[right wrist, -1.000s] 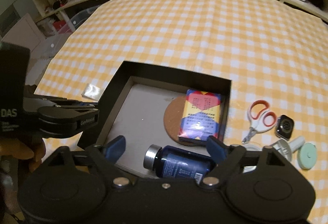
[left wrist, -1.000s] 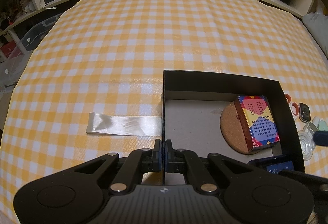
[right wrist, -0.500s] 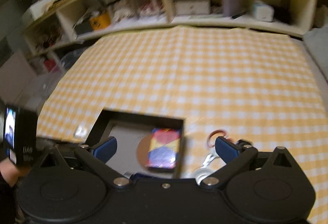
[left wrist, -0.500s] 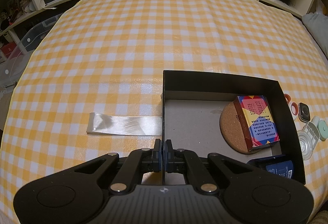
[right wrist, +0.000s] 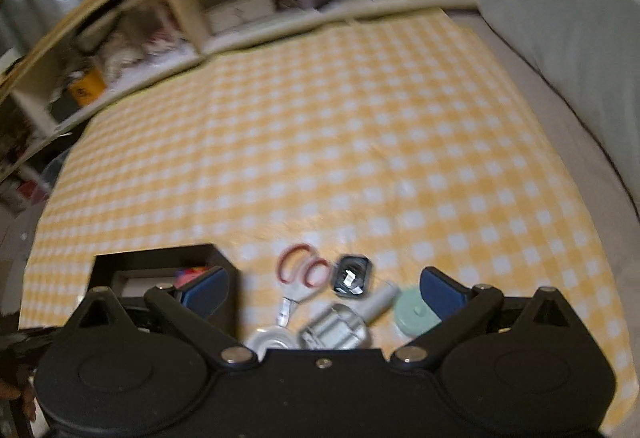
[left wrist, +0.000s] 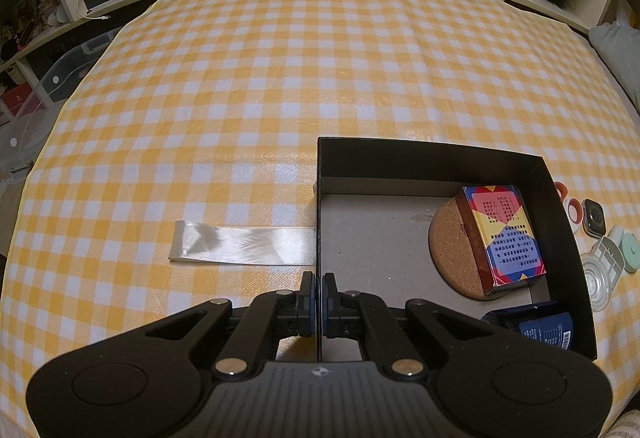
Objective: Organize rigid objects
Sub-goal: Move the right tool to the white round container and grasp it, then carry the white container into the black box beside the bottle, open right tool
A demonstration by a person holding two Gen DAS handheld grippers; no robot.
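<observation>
The left claw (left wrist: 319, 288) is pressed together on the near left wall of the shallow black cardboard box (left wrist: 432, 155), which sits on the yellow-and-white checked table (left wrist: 280, 77). Inside the box, a round cork coaster (left wrist: 448, 246) lies flat on the grey floor, and a colourful rectangular carton (left wrist: 502, 234) with red, yellow and blue panels rests on it, against the right wall. The carton carries blocks of small print, too fine to read. A dark blue bottle (left wrist: 540, 322) lies in the near right corner of the box; its label shows white text and a barcode, not legible. A strip of clear glossy tape (left wrist: 240, 248) lies flat on the table, running out from the box's left wall.

The right claw (right wrist: 324, 288) is spread wide and holds nothing, hovering above a cluster of loose items just right of the box: red-handled white scissors (right wrist: 298, 278), a dark square smartwatch body (right wrist: 352, 276), a pale green round cap (right wrist: 414, 312), a white cylinder (right wrist: 380, 304) and what appear to be clear plastic pieces (right wrist: 332, 330). This view is motion-blurred, so no markings can be read there.
</observation>
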